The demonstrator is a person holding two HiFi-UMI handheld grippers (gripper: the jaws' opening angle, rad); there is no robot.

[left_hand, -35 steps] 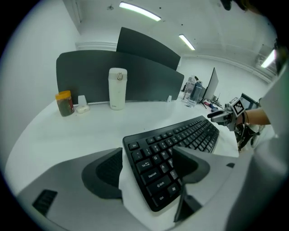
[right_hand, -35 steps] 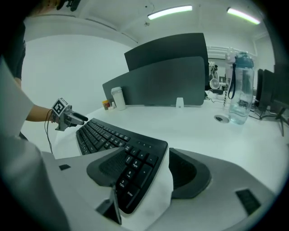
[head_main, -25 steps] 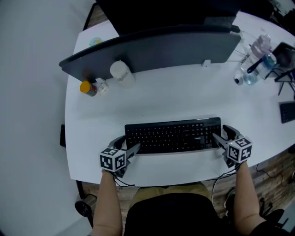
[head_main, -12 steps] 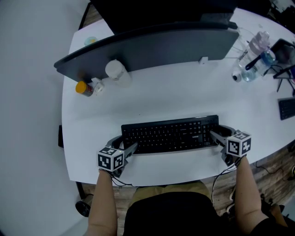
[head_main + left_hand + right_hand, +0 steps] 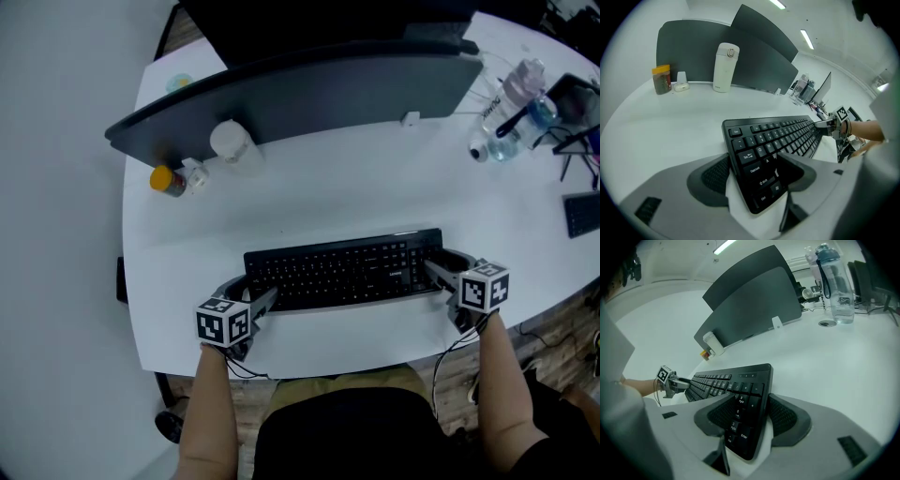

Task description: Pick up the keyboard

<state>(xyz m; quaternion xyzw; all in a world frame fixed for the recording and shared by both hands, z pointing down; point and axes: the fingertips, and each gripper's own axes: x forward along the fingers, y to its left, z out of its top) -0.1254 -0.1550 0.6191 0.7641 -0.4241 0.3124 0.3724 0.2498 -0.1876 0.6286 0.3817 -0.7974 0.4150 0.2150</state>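
A black keyboard (image 5: pixel 342 270) lies flat on the white table (image 5: pixel 375 187) close to its front edge. My left gripper (image 5: pixel 251 292) straddles the keyboard's left end. In the left gripper view (image 5: pixel 752 180) one pad sits against the back edge of the keyboard (image 5: pixel 773 140) and the other jaw reaches over the shift keys. My right gripper (image 5: pixel 444 265) straddles the right end. In the right gripper view (image 5: pixel 750 420) the number-pad end of the keyboard (image 5: pixel 736 385) stands between the pads. Both pairs of jaws are closing around the keyboard, and I see no firm squeeze.
A grey divider panel (image 5: pixel 300 89) runs across the back of the table. A white flask (image 5: pixel 230 142) and an orange-lidded jar (image 5: pixel 166 180) stand at its left. A clear water bottle (image 5: pixel 511 112) stands back right. Another dark keyboard (image 5: pixel 583 214) shows at the right edge.
Both pairs of jaws have narrowed around the keyboard's ends. The hands stay where they were and the keyboard still rests on the table.
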